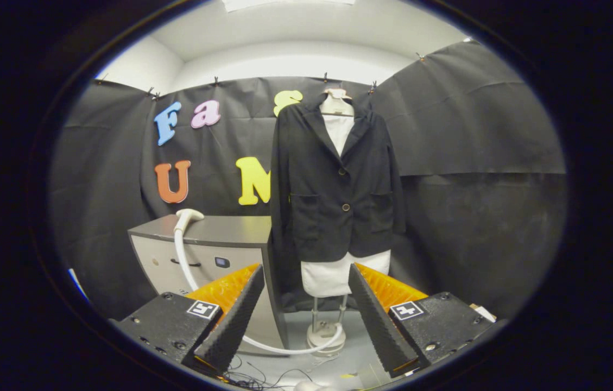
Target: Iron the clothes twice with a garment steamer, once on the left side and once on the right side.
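Resting on the grey cabinet (214, 231) at left, the steamer head (188, 215) lies untouched, its white hose (182, 260) trailing down to the floor. Gripper (305, 309) fingers spread apart, holding nothing. Black jacket (336, 184) hangs on a mannequin (337, 103) beyond the fingers, right of the cabinet. Risk: a grab on the smooth curved head could slip, or the hose could snag the mannequin base (326, 334).

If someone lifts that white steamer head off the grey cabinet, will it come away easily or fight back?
Probably light: the white steamer head looks like small moulded plastic. Its long white hose droops over the grey cabinet to the floor, so it would likely drag and tug. The gripper fingers are open, well short of it.
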Motion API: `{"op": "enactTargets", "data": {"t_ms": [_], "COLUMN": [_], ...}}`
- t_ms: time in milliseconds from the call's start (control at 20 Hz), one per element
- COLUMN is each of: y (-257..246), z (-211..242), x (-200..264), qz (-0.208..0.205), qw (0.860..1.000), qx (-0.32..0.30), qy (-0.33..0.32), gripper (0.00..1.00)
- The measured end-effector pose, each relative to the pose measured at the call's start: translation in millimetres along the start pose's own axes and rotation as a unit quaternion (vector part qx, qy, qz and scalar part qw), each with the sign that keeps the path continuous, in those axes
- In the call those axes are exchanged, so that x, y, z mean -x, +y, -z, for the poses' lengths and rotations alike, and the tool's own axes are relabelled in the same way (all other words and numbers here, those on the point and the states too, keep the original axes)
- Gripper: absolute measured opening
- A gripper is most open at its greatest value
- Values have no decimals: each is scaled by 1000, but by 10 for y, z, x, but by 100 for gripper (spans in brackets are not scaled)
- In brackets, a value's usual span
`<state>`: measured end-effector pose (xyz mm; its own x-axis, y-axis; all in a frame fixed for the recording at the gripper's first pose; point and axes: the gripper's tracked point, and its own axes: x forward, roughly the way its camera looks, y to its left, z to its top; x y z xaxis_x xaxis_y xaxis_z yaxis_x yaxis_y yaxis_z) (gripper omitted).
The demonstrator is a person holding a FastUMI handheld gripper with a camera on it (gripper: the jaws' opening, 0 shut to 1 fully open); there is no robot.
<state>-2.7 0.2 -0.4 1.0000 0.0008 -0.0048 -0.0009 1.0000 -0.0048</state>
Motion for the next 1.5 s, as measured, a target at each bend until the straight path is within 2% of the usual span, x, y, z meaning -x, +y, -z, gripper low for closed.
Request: {"op": "enactTargets", "data": {"t_ms": [400,600,850,1050,1350,1500], "y": [324,633,1235,1836,2785,3175], "z": [-242,-486,-751,-785,-628,-470], "x": [-297,-626,-1204,-1635,-2239,-2558], "qz": [-27,-55,-110,-163,-234,-250], "qw": [1000,998,994,985,965,958], "qx": [-1,7,19,33,74,93], "qy": [1,2,19,44,90,109], "gripper": [99,99,99,99,99,99]}}
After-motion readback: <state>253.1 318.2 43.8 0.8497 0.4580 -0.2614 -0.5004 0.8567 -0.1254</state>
